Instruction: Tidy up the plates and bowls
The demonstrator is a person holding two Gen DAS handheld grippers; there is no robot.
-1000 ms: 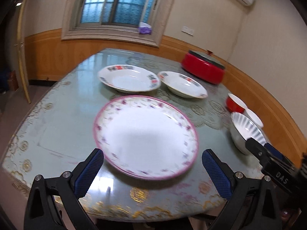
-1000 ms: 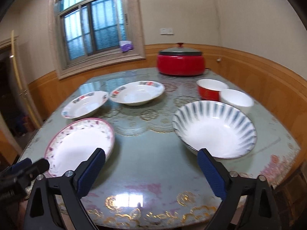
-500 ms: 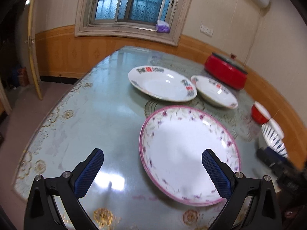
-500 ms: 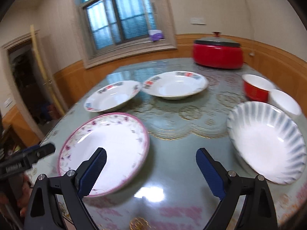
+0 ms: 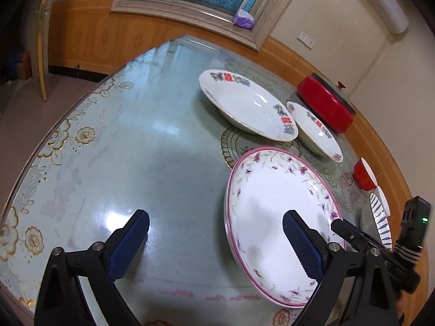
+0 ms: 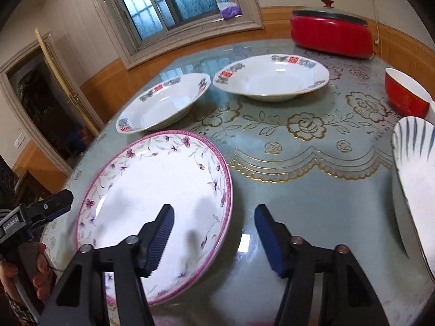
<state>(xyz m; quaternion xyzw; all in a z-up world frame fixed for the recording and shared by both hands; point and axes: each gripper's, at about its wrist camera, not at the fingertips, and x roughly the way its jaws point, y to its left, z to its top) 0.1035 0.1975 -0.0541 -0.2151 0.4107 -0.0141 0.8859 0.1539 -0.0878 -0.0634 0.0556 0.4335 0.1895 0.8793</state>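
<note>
A pink-rimmed floral plate (image 5: 274,217) (image 6: 152,206) lies near the table's front edge. My left gripper (image 5: 216,244) is open and empty, its right finger over the plate's left part. My right gripper (image 6: 214,240) is open and empty, straddling the plate's right rim, with its left finger over the plate. Two white deep plates with red and blue marks (image 5: 244,106) (image 5: 315,131) (image 6: 163,103) (image 6: 272,77) sit behind. A blue-striped bowl (image 6: 416,168) (image 5: 380,221), a red bowl (image 6: 405,95) (image 5: 364,175) and a white bowl stand at the right.
A red lidded pot (image 6: 331,34) (image 5: 326,106) stands at the back of the glass-topped round table (image 5: 136,141). A wood-panelled wall runs close behind the table on the right. A doorway (image 6: 46,108) opens at the left.
Both grippers have come closer to the pink-rimmed plate. The left one swung left, so the plate now sits right of centre. The right one narrowed and moved left over the plate's rim.
</note>
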